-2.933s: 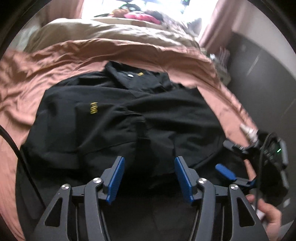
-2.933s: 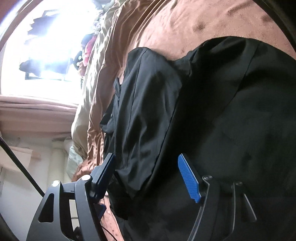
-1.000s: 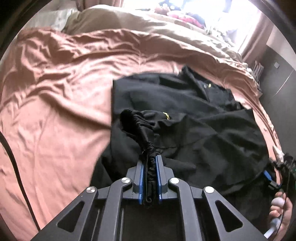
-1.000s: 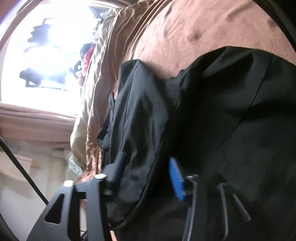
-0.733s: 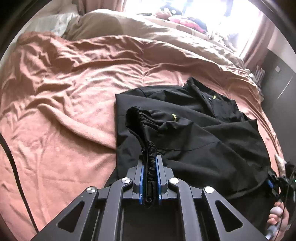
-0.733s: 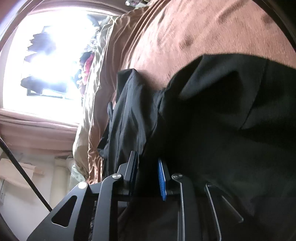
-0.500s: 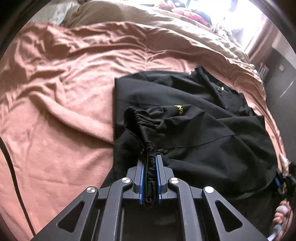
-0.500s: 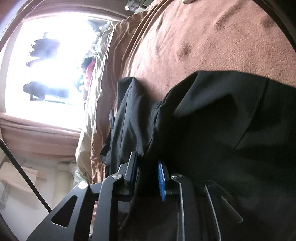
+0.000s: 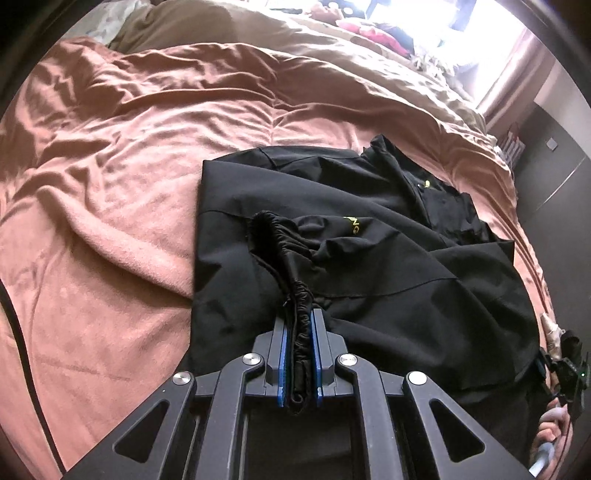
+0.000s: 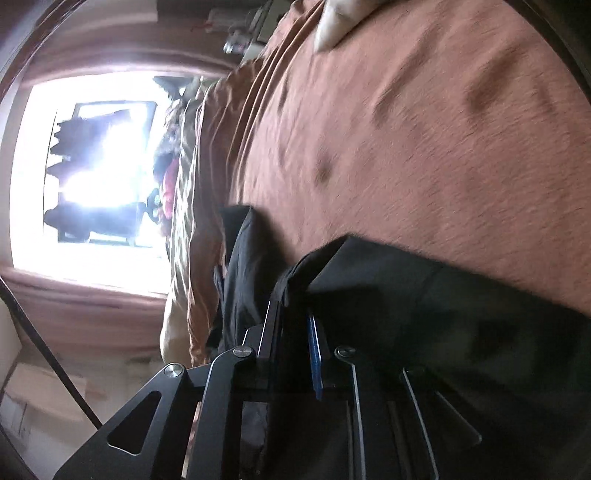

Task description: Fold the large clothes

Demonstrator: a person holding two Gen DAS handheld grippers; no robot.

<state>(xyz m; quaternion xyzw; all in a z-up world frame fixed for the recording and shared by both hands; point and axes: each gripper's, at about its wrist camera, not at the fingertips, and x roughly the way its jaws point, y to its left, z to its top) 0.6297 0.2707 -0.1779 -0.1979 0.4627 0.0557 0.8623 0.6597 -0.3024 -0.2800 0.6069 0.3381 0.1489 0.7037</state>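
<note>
A large black jacket (image 9: 369,258) with yellow lettering lies on a brown blanket (image 9: 110,184) on a bed. My left gripper (image 9: 298,325) is shut on the jacket's gathered elastic hem (image 9: 291,273) and holds it raised over the jacket's body. My right gripper (image 10: 293,325) is shut on a dark fold of the same jacket (image 10: 424,314) at its right edge. The right gripper also shows at the far right of the left wrist view (image 9: 561,369), held by a hand.
A beige duvet (image 9: 295,33) and a heap of coloured clothes (image 9: 373,29) lie at the far end of the bed under a bright window (image 10: 92,166). A dark wall panel (image 9: 554,184) stands right of the bed.
Both grippers went from open to shut on the jacket. The left one has lifted the elastic hem over the jacket. The right one has closed on the right edge and tilted up toward the blanket.
</note>
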